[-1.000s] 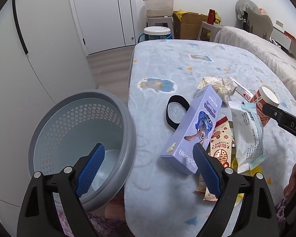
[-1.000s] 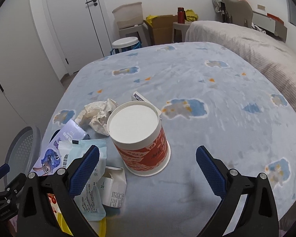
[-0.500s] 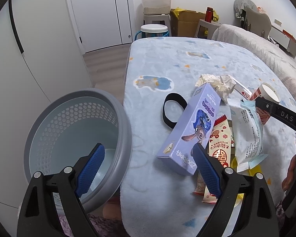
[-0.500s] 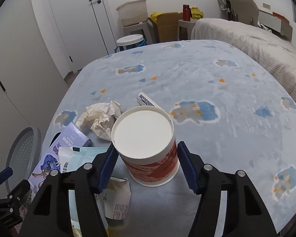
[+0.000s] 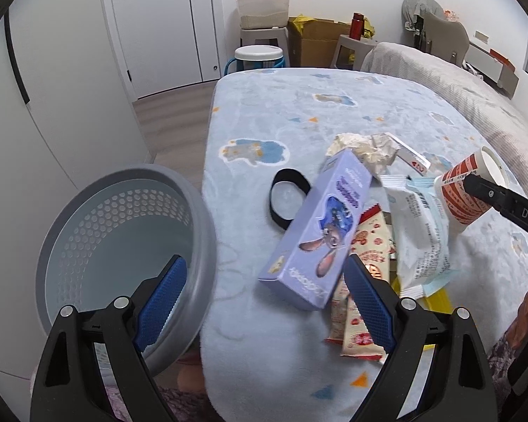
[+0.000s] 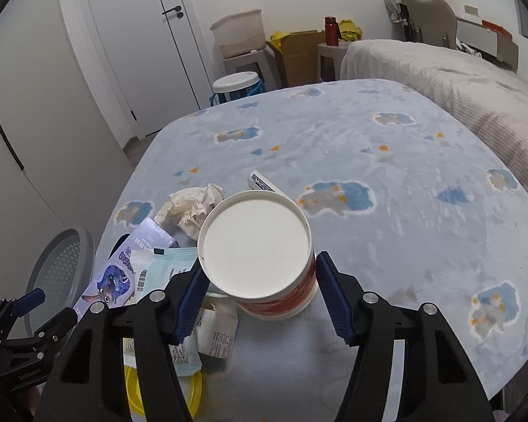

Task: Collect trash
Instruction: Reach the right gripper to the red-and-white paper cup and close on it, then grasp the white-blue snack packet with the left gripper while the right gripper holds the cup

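Observation:
A red-and-white paper cup [image 6: 260, 256] is gripped between the blue pads of my right gripper [image 6: 260, 299]; in the left wrist view the cup [image 5: 464, 193] is tilted with a black finger on it. My left gripper [image 5: 264, 302] is open and empty, hovering between the grey perforated trash basket [image 5: 123, 246] and a purple carton [image 5: 324, 232]. Trash lies piled on the blue blanket: crumpled paper [image 5: 366, 147], a white-and-teal wrapper [image 5: 419, 232], red snack packets [image 5: 362, 302] and a black band [image 5: 285, 200].
The basket stands beside the bed's left edge, against a white wardrobe [image 5: 52, 105]. A small white box [image 6: 218, 330] and a yellow lid [image 6: 133, 387] lie under my right gripper. A stool [image 5: 257, 56], boxes [image 5: 313, 42] and a chair [image 5: 440, 35] stand behind the bed.
My right gripper moved forward around the cup and closed on it; the cup is now tilted and lifted. My left gripper drifted slightly and stayed open.

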`<action>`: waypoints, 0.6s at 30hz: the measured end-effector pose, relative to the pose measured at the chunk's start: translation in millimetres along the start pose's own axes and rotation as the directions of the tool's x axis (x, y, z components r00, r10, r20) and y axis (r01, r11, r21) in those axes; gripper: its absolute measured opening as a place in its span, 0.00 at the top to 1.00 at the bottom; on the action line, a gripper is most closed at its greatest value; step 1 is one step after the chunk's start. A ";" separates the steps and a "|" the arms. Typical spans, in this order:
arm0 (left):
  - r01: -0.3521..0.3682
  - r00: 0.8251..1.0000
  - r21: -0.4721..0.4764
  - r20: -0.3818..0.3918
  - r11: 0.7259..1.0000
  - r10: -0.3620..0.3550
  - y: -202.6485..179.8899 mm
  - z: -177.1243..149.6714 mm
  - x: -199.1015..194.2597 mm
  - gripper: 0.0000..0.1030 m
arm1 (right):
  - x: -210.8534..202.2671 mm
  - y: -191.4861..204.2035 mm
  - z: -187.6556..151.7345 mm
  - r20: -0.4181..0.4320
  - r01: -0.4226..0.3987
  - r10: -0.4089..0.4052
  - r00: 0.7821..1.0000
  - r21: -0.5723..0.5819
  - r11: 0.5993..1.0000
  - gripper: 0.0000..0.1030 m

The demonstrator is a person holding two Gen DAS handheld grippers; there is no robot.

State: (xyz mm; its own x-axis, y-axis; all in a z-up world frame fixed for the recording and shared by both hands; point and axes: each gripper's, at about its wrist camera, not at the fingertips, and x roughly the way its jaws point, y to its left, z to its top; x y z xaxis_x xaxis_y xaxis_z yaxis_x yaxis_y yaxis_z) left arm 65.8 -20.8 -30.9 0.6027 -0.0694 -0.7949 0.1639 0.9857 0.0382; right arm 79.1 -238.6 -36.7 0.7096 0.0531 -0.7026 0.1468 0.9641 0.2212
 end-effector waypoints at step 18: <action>0.114 0.993 0.113 -0.006 0.987 -0.114 -100.7 10.7 7.2 0.16 | -48.0 -50.8 -21.1 0.047 0.026 -0.029 0.998 0.064 0.998 0.42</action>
State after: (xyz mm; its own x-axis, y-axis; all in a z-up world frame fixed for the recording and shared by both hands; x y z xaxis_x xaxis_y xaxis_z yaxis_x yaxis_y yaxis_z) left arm 61.9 -122.2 -34.0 0.5752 -0.1802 -0.7979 0.3184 0.9478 0.0155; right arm 23.1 -284.6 -28.5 0.7363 0.0129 -0.6765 0.2093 0.9465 0.2458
